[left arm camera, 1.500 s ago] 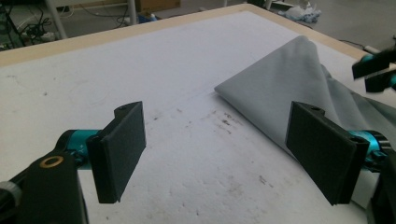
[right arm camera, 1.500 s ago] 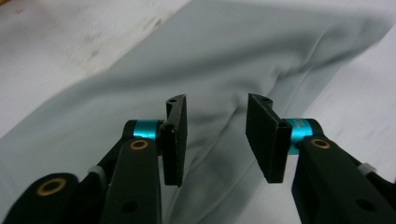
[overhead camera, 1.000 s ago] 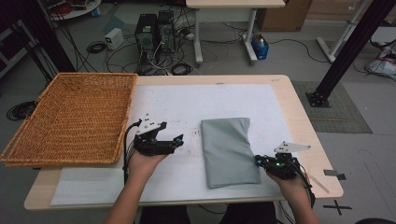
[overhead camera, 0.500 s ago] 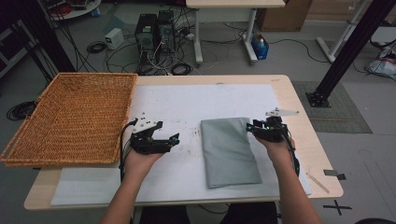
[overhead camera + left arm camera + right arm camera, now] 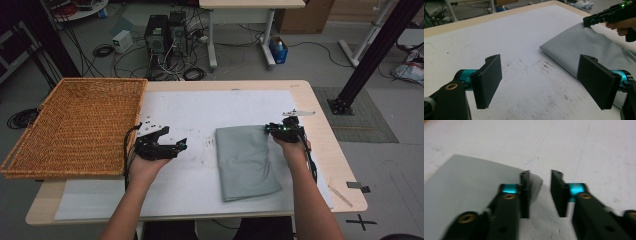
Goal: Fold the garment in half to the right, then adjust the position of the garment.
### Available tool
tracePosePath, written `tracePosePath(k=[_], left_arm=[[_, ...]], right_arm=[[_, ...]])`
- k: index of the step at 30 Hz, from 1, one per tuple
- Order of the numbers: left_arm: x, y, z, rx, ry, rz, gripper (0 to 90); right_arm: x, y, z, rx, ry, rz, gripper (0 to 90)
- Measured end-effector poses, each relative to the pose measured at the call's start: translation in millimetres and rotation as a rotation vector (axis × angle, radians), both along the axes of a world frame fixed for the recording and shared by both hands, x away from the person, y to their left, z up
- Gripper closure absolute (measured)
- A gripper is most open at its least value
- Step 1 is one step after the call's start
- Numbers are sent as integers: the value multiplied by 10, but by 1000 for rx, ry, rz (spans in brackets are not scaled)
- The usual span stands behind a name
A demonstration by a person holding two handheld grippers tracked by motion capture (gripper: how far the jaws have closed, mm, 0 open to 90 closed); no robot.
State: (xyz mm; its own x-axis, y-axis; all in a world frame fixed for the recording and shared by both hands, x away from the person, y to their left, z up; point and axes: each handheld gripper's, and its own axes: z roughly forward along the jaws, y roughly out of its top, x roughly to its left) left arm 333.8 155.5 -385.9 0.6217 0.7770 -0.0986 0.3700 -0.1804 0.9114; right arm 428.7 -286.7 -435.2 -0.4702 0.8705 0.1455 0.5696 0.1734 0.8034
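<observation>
One folded grey cloth [image 5: 247, 160], one wicker basket [image 5: 75, 125] — left gripper [image 5: 172, 146] wide and empty; right gripper [image 5: 272, 129], jaws just closing, narrow gap at the cloth's corner.

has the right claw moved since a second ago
Yes. The right claw has gone from the near right corner of the folded grey cloth to its far right corner, away from the table's near edge; its jaws have just been closing.

One folded grey cloth [image 5: 247, 160], one wicker basket [image 5: 75, 125], two grippers on one table [image 5: 320, 115].
</observation>
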Motion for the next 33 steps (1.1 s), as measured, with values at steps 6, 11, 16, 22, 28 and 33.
tracePosePath(k=[6,11,16,22,28,33], left_arm=[[-42,-6,36,-8,-31,-4,204],[-96,-29,52,0,-56,-26,202],[-105,-75,59,-5,-63,-40,190],[-106,-170,22,3,-42,-62,183],[-186,-244,-36,-7,-30,-74,183],[-257,-375,-151,26,-3,-90,183]], right_arm=[[-264,-149,268,10,-75,7,378],[-499,-227,434,-2,-120,58,234],[-608,-254,451,0,-149,80,173],[-604,-256,410,-2,-136,90,132],[-458,-141,412,-29,-109,125,132],[-182,11,289,-36,-57,147,136]])
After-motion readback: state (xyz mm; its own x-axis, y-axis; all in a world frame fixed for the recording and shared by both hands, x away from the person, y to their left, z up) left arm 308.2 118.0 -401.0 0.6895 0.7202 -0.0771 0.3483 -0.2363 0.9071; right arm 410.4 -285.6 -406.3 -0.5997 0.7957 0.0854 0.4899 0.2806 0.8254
